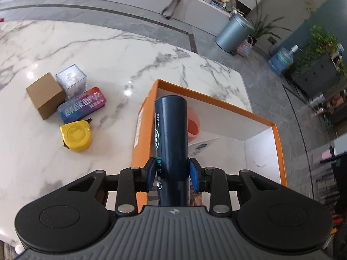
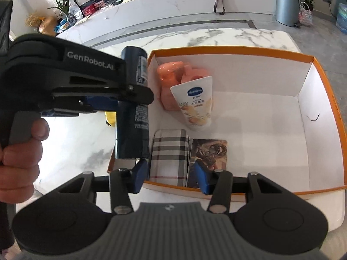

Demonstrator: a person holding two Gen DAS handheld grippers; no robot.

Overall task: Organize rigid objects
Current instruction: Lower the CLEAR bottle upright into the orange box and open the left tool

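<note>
While clamped in the left tool [image 1: 172, 174], dark bottle [image 1: 171, 134] over orange box [image 1: 279, 149] edge.

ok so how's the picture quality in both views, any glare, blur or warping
Left wrist view: bright glare spots on the marble table, room at the right edge smeared with blur, fisheye bending the floor lines; the dark blue bottle is sharp. Right wrist view: the orange box has a bowed rim, its white inside is brightly lit, the hand looms large at the left edge.

Left claw [image 1: 172, 174] clamped on a dark can [image 1: 171, 130], tilted downward; right claw [image 2: 171, 178] empty, pads apart.
</note>
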